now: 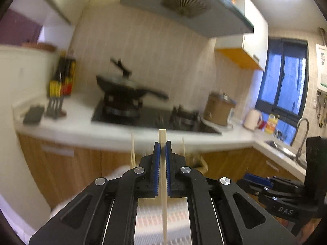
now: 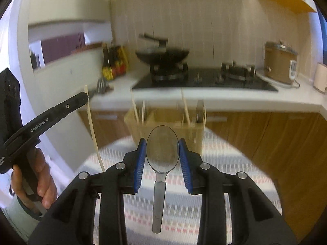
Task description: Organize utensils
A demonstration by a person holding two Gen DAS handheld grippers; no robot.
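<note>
Kitchen cabinets, a tiled wall and a white bench (image 2: 224,100) with a black hob fill the background, all blurred; a wok (image 2: 162,55) sits on the left burner and a brown rice cooker (image 2: 280,61) stands to the right. Your left tool (image 1: 162,146) is clamped tight on a pale chopstick (image 1: 162,183), which runs upright between the blue pads and pokes out above the tips. Your right tool (image 2: 162,145) grips a clear plastic spoon (image 2: 162,151) by the edges of its bowl, the handle hanging down toward the camera (the bowl faces you). Ahead of both tools a wooden utensil holder (image 2: 165,126) stands on a striped cloth (image 2: 214,163), with several chopsticks already upright in it. In the right wrist view your hand (image 2: 38,175) wraps the left tool's grip.
</note>
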